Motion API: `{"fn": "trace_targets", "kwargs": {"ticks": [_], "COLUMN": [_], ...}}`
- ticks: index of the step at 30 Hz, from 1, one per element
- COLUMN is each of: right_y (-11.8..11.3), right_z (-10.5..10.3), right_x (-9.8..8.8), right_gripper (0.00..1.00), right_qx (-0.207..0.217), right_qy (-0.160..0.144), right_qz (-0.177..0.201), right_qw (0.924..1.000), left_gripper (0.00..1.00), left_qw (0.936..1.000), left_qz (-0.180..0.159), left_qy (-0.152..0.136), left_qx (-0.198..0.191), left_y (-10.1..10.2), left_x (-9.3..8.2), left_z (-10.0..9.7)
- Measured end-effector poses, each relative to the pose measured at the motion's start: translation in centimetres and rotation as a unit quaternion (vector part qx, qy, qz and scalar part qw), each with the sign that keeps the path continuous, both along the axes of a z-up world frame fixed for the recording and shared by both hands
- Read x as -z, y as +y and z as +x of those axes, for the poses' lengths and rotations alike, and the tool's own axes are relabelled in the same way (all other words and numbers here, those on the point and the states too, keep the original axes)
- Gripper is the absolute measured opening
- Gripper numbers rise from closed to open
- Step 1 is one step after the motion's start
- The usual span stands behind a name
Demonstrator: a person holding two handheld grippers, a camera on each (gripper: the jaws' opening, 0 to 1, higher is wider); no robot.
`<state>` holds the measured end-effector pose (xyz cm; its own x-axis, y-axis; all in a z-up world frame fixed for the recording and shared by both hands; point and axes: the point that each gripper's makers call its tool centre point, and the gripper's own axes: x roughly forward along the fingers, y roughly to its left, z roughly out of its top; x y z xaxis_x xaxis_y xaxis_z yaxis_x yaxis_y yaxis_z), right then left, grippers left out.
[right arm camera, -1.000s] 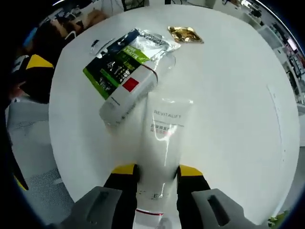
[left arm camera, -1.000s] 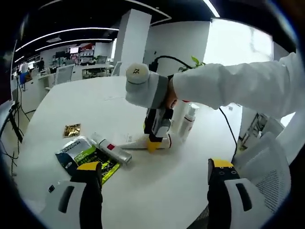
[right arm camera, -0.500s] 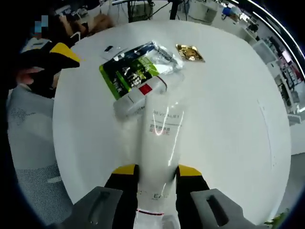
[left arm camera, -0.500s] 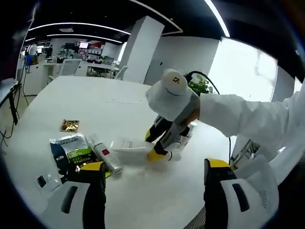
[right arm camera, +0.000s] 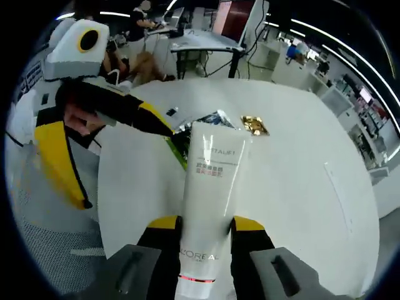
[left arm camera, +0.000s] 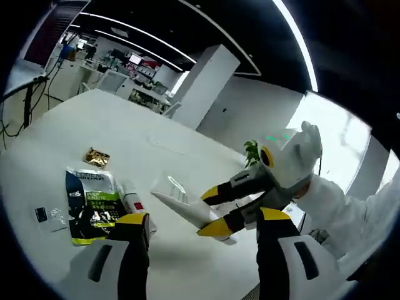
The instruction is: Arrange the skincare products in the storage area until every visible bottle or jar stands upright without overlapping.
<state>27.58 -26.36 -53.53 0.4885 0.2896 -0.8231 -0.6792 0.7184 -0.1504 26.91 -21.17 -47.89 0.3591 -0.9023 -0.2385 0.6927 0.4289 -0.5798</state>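
My right gripper (right arm camera: 205, 223) is shut on a white L'Oreal Revitalift tube (right arm camera: 209, 175), held off the white table (right arm camera: 300, 187) and pointing away from me. In the left gripper view the same tube (left arm camera: 182, 208) slants in the air, clamped between the right gripper's (left arm camera: 207, 211) yellow tips. My left gripper (left arm camera: 203, 219) is open and holds nothing; it enters the right gripper view from the left (right arm camera: 128, 167). A white bottle with a red label (left arm camera: 134, 204) lies on its side beside a green sachet pack (left arm camera: 89, 197).
A gold sachet (left arm camera: 97, 156) lies further back on the table, also visible past the tube's end (right arm camera: 253, 124). A small black-and-white packet (left arm camera: 47, 215) lies near the table edge. Office desks and chairs stand beyond. A person's white sleeve (left arm camera: 337, 200) is at the right.
The right gripper has raised the tube off the table, lifting its far end. The left gripper's view has swung, and that gripper now stands close to the tube's left side.
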Motion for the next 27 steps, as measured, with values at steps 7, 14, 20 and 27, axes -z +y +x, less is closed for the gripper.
{"fn": "trace_targets", "kwargs": {"ticks": [7, 14, 20, 27], "right_y": [2.4, 3.6, 4.7, 4.6], "right_z": [-1.1, -2.4, -3.1, -3.2], "right_x": [-2.5, -3.5, -4.1, -4.8], "right_gripper": [0.23, 0.23, 0.23, 0.23], "right_qx": [0.001, -0.012, -0.017, -0.025], "right_qy": [-0.048, -0.082, -0.103, -0.127], "right_qz": [0.059, 0.053, 0.064, 0.049], "right_qw": [0.9971, 0.9951, 0.9925, 0.9903], "left_gripper": [0.61, 0.48, 0.37, 0.29], "left_qw": [1.0, 0.9997, 0.9997, 0.9993], "left_qz": [0.005, -0.016, -0.02, -0.013], "left_qy": [0.005, 0.019, 0.01, 0.001], "left_qx": [0.001, -0.003, 0.011, 0.035], "left_y": [0.0, 0.0, -0.6, -1.2], "left_x": [0.4, 0.2, -0.1, 0.0], "left_z": [0.1, 0.5, -0.2, -1.1]}}
